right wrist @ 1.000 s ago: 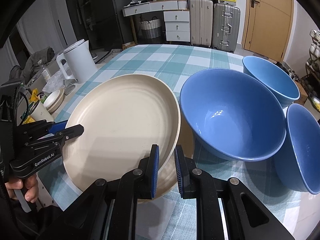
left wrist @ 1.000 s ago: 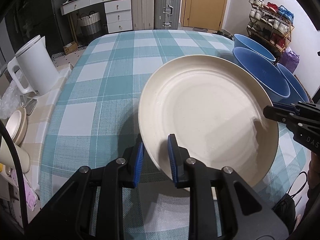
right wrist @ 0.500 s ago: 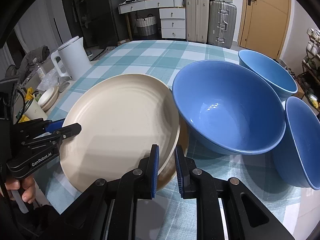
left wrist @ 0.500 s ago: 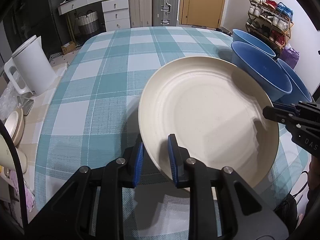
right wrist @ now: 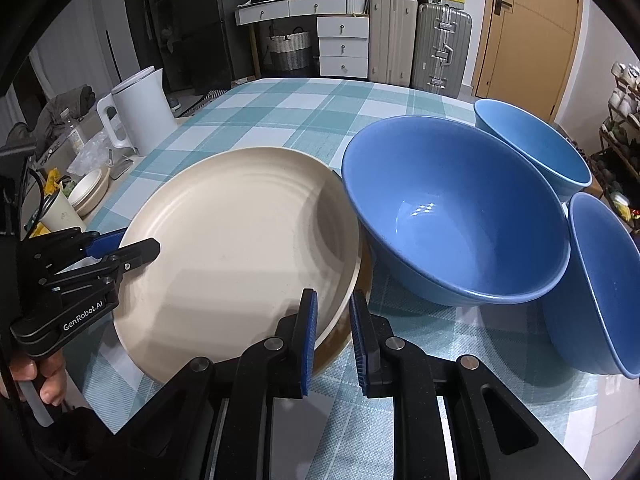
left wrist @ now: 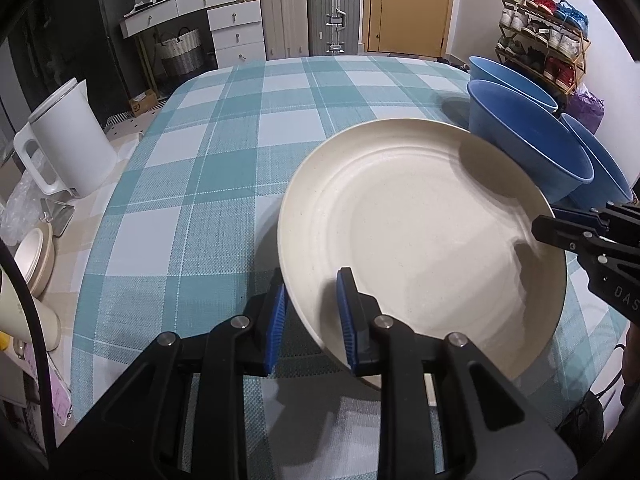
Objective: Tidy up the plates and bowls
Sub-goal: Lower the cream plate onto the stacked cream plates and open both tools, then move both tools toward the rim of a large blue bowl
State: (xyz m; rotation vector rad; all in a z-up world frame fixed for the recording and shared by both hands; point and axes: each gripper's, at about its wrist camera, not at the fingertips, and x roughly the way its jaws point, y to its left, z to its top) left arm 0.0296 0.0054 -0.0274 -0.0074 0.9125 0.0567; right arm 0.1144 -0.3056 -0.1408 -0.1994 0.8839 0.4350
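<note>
A cream plate (left wrist: 420,240) sits on a second plate, whose brownish rim (right wrist: 340,344) shows beneath it, at the near edge of the checked table. My left gripper (left wrist: 310,312) is shut on the upper plate's near-left rim. My right gripper (right wrist: 333,332) straddles the stack's right rim, jaws slightly apart; it also shows in the left wrist view (left wrist: 560,228). Three blue bowls stand to the right: a large one (right wrist: 452,216), one behind it (right wrist: 532,144), and one nearer right (right wrist: 600,280).
A white kettle (left wrist: 68,140) stands on a side surface left of the table, with a small cream dish (left wrist: 34,256) and a paper cup (right wrist: 60,212). The teal checked tablecloth (left wrist: 240,140) stretches to the far edge. Suitcases and drawers stand behind.
The plate has been lowered and shifted right toward the large blue bowl, which now overlaps its rim. Both grippers kept their places on the rim.
</note>
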